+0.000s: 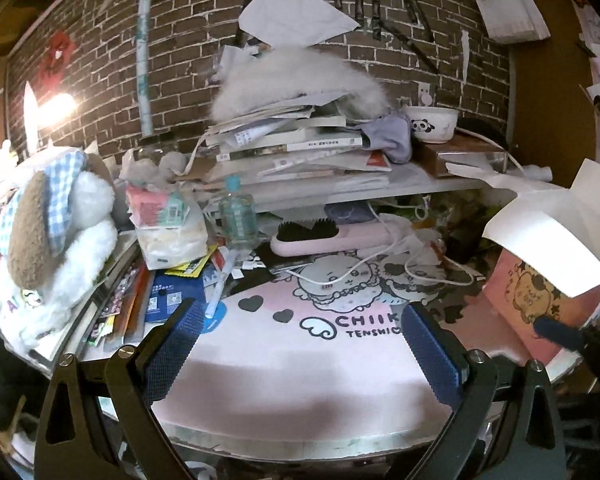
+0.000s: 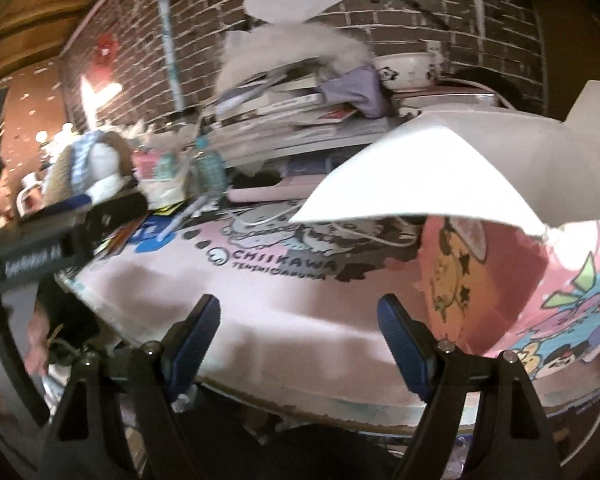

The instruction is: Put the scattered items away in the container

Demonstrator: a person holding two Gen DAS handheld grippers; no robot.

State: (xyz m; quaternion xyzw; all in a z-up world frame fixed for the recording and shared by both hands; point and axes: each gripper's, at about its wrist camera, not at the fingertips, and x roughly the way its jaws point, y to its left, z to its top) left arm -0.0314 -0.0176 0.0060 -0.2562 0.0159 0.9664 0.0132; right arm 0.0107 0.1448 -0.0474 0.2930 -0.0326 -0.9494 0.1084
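**Two grippers held open and empty above the pink mat**

Two grippers hover over the near edge of the pink Chiikawa mat (image 1: 284,344), and neither carries or touches anything. The left gripper (image 1: 300,354) has its blue-padded fingers (image 1: 176,344) spread wide, with only bare mat showing between them. The right gripper (image 2: 298,346) is spread just as wide, its pads (image 2: 404,352) clear of every object; the left tool also shows as a dark blurred bar at the left of the right wrist view.

The container, a pink cartoon-printed box (image 1: 540,300) with white flaps raised, stands on the right end of the mat, beside the right gripper and well apart from the left one. Its inside cannot be seen in either view.

The scattered items lie along the far and left edges of the mat. At the far edge rests a pink hairbrush (image 1: 328,238) with a white cable (image 1: 380,268) trailing across the mat's printed characters. Left of the brush stands a clear bottle (image 1: 238,216), then a crumpled plastic bag of packets (image 1: 172,232), with a white pen (image 1: 220,284) lying on a blue booklet (image 1: 172,296) at the mat's left corner. A plush dog (image 1: 56,240) in a checked cap sits further left of the mat. Behind the mat, a shelf holds a stack of books (image 1: 296,144) and a panda bowl (image 1: 430,124).
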